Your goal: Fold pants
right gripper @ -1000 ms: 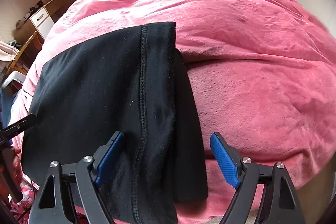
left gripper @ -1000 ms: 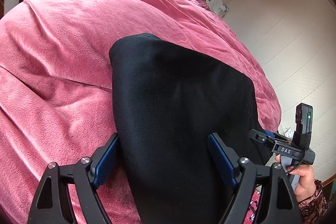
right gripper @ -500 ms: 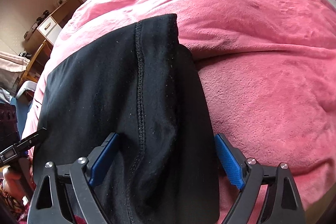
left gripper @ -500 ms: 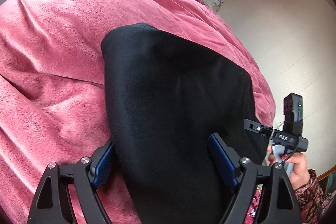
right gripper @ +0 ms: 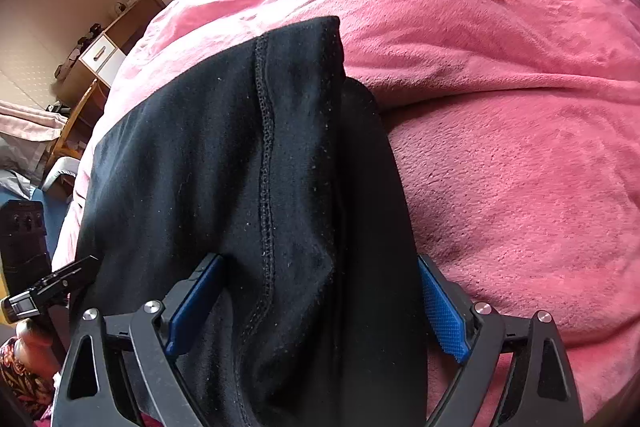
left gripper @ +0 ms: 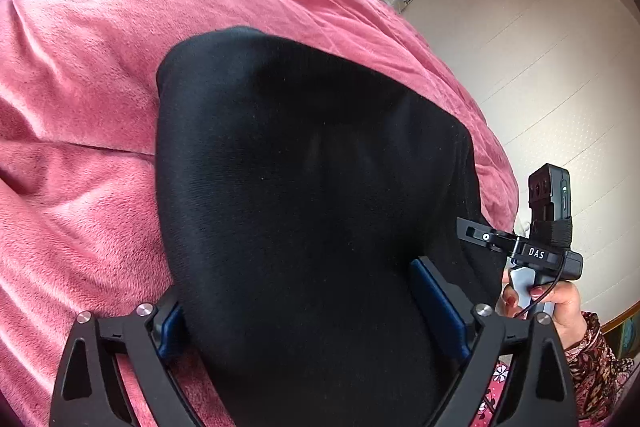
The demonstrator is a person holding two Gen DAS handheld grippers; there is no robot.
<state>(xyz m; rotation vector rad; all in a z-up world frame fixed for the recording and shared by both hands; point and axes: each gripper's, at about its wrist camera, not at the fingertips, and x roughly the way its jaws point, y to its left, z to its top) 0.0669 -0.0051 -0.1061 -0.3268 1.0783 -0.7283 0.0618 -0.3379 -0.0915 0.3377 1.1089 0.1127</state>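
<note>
Black pants (left gripper: 304, 195) lie folded on a pink blanket (left gripper: 100, 47), running away from me. My left gripper (left gripper: 308, 307) is open, its blue pads either side of the near left part of the pants. My right gripper (right gripper: 316, 307) is open too, straddling the near right edge of the pants (right gripper: 240, 155), where a stitched seam runs lengthwise. The right gripper's body shows in the left wrist view (left gripper: 536, 251), held by a hand. The cloth's near end drops out of view below the fingers.
The pink blanket (right gripper: 500, 107) covers a bed. A pale wall (left gripper: 540, 47) stands on the right of the bed. A wooden cabinet with a white drawer (right gripper: 100, 51) and a chair (right gripper: 72, 131) stand on the left.
Both grippers have moved forward and down over the near end of the pants, so the cloth now fills the gap between each pair of fingers. Both stay open.
</note>
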